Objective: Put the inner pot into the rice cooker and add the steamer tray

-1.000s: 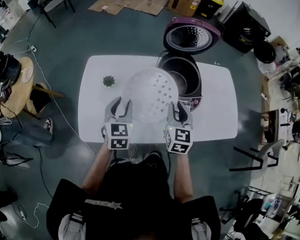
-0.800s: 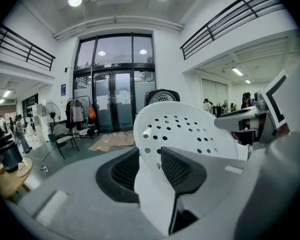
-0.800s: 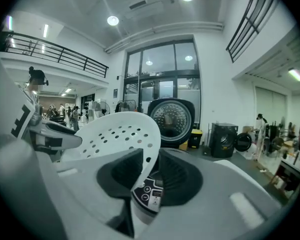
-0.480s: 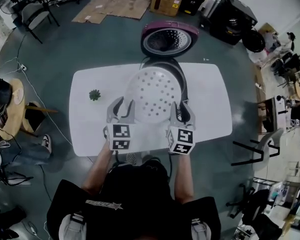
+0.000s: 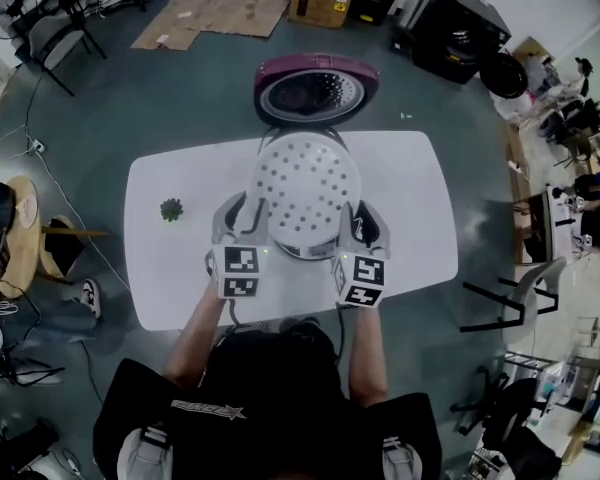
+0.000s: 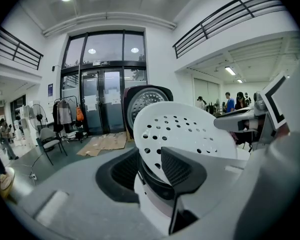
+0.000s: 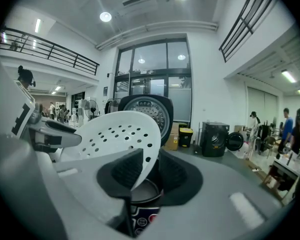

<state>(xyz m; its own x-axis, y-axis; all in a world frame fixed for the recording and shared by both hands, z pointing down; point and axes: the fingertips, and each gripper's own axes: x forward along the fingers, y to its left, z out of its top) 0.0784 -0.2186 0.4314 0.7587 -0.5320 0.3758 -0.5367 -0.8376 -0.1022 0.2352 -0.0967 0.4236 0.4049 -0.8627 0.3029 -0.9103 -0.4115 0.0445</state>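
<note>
Left tool (image 5: 236,211) and right tool (image 5: 365,223) each pinch the steamer tray (image 5: 305,178) by its rim, right over the open rice cooker (image 5: 315,93). Ideally: level it, centre it, lower both sides together.

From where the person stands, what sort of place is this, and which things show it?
Probably a workshop or lab hall, not a kitchen: one white table on bare floor, flattened cardboard lying about, and a mezzanine railing near tall glass doors.
</note>
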